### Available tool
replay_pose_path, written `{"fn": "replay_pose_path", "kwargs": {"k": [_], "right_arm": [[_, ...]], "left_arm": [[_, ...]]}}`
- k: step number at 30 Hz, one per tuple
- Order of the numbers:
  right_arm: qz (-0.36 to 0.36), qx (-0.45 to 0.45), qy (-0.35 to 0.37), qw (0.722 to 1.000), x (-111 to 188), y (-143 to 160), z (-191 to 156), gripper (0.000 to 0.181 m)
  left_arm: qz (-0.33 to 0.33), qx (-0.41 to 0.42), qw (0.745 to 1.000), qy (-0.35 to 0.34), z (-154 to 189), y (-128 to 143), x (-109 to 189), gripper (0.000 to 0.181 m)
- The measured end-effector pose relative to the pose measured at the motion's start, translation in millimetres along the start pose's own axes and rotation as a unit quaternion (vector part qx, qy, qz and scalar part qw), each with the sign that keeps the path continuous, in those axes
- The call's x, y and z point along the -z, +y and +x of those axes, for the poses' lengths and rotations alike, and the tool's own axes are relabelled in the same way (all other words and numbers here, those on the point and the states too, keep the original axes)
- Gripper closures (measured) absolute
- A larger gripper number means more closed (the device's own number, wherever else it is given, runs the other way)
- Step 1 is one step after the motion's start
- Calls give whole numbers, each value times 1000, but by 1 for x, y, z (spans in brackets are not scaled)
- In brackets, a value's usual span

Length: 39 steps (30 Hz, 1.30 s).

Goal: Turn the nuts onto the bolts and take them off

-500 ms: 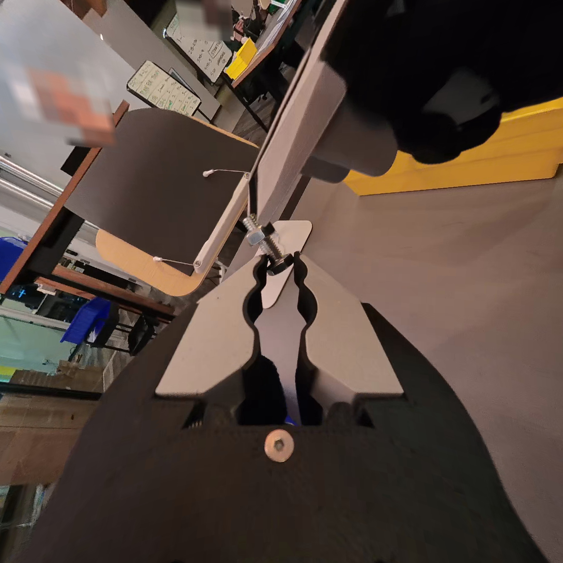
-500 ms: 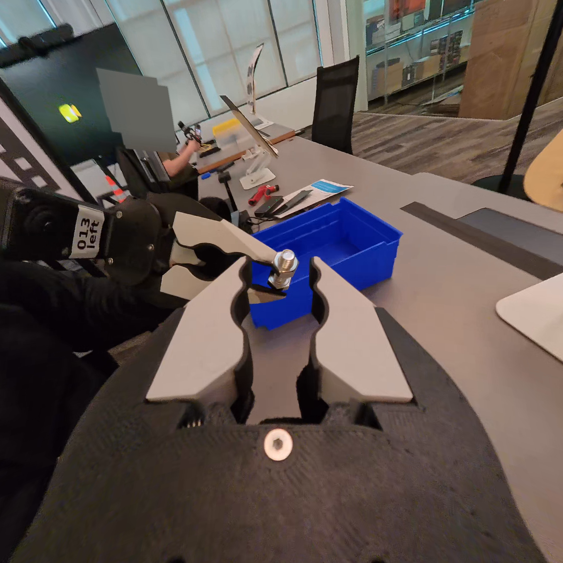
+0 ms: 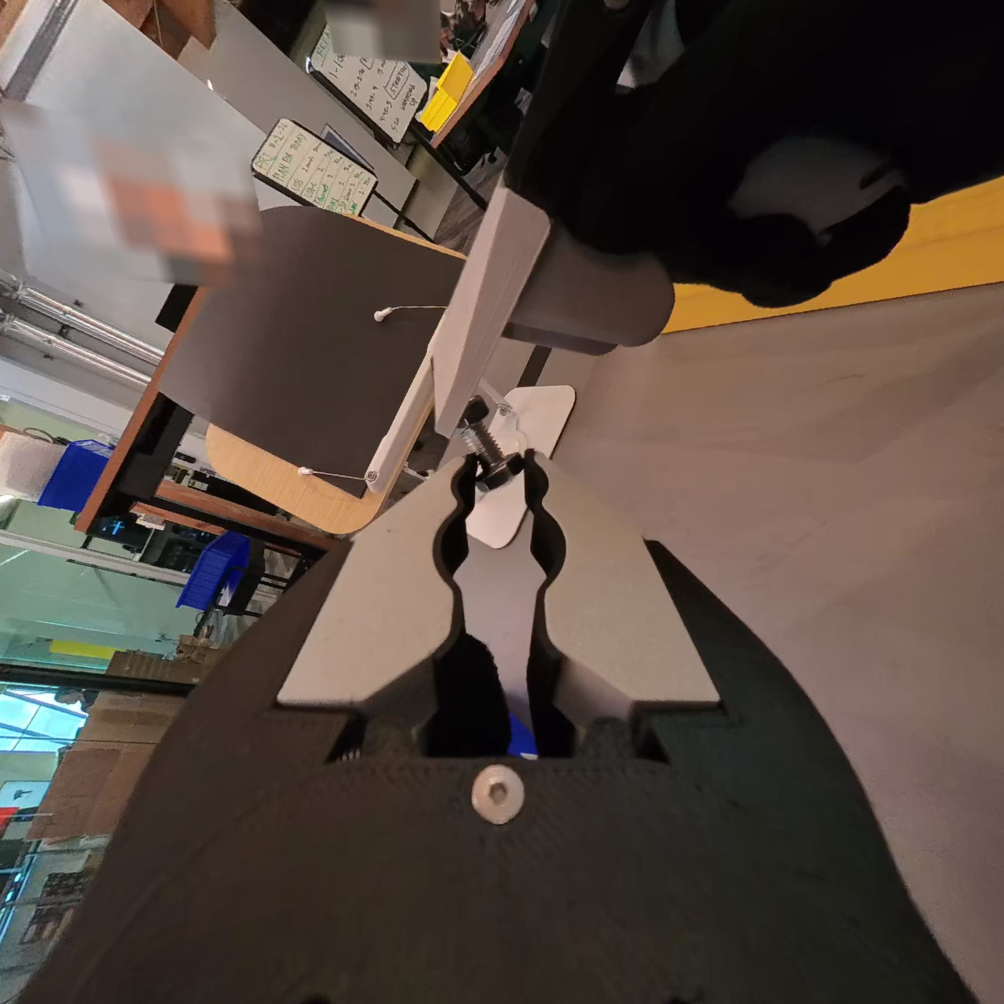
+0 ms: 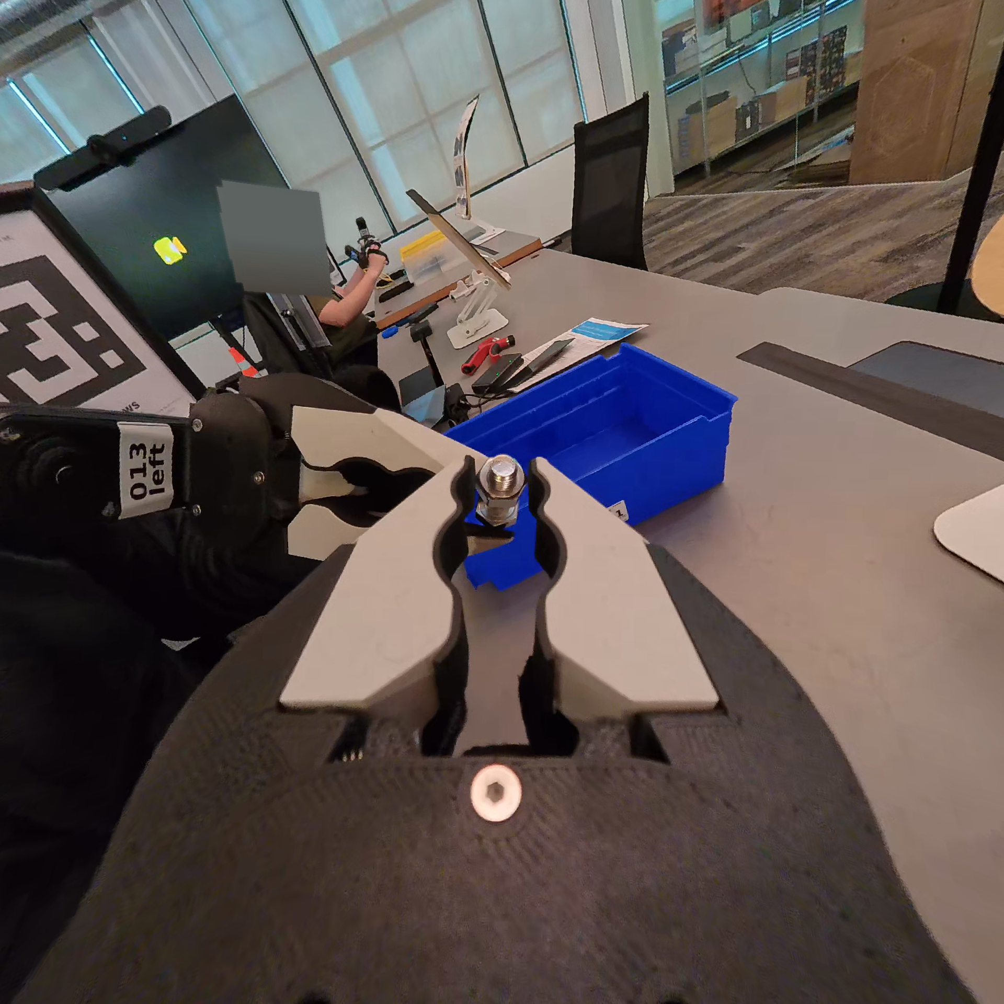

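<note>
From the left wrist view, our left tool (image 3: 497,470) is clamped on the dark head end of the bolt (image 3: 485,455), with the threaded shank pointing away from us toward the right tool (image 3: 472,375), whose grey finger comes down from above and meets the silver nut (image 3: 471,438) partway along the thread. We judge the head is pinched this way so the bolt cannot spin while the nut is worked. The whole assembly is held in the air above the grey desk (image 3: 788,516), with a white stand base (image 3: 546,405) behind it. From the right wrist view, our right tool (image 4: 500,489) has its fingertips close on either side of the nut (image 4: 500,485), the bolt (image 4: 501,468) standing end-on toward the camera; the jaws look closed on the nut, though a thin dark gap at each side leaves us unsure how firm the contact is. The left tool (image 4: 434,489) reaches in from the left beneath it, holding the lower end. The blue bin (image 4: 614,440) sits just behind on the desk, empty as far as we can see and near enough, we judge, to receive parts. Whether the nut is going on or coming off, we cannot tell.
</note>
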State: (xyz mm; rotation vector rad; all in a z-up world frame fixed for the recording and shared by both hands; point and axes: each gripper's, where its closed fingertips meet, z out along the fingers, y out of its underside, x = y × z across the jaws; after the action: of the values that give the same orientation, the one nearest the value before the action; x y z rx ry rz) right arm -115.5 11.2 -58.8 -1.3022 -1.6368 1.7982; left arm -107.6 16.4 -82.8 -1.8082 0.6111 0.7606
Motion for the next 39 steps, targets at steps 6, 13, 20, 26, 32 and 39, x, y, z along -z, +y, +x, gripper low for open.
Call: {"fn": "replay_pose_path", "kwargs": {"k": [6,13,20,26,32,39], "right_arm": [[-7,0,11,1000,0,2,4,162],[-21,8,18,1000,-1,7,6,165],[-20,36,25,999,7,4,8,164],[-12,66,8,998,12,-1,0,165],[-15,85,0,996,8,0,-7,165],[-14,84,2,996,5,2,-7,165]], "left_arm": [[-3,-6,1000,-6,0,0,-1,165],[-8,5,1000,6,3,4,-5,165],[53,149,983,97,7,-10,2,152],[86,321,923,193,7,-9,0,136],[121,395,876,248,11,-12,2,149],[128,407,868,255,14,-11,0,164]]}}
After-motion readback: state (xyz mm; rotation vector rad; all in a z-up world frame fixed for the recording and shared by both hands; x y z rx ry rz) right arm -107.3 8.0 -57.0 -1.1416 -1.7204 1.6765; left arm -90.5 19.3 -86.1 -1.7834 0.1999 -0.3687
